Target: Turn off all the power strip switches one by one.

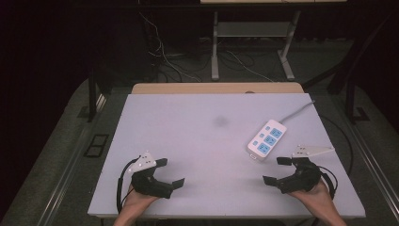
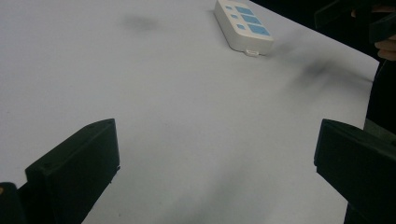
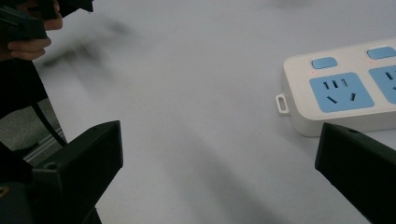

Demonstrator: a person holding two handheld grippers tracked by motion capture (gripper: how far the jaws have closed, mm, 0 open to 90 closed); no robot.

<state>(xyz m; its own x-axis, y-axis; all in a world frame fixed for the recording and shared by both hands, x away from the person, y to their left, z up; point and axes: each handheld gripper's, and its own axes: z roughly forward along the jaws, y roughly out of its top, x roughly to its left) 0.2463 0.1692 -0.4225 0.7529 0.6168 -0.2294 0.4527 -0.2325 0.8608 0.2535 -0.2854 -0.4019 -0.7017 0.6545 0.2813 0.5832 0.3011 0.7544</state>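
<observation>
Both grippers rested low in the frame on the matte white desk (image 1: 188,127), the left gripper (image 1: 170,173) and right gripper (image 1: 276,170) each with jaws spread wide and holding nothing. The power strip (image 1: 267,139), smooth white plastic with blue sockets, lay right of centre, just beyond the right gripper. A grip across its narrow sides would likely hold best.

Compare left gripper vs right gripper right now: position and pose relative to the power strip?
The right gripper sits just in front of the power strip, close to its near end; the left gripper is across the table, well away from it. The right gripper's jaws point toward the table's middle from the right, the left gripper's from the left. Shared: both are open, empty, near the table's front edge, each held in a hand.
</observation>
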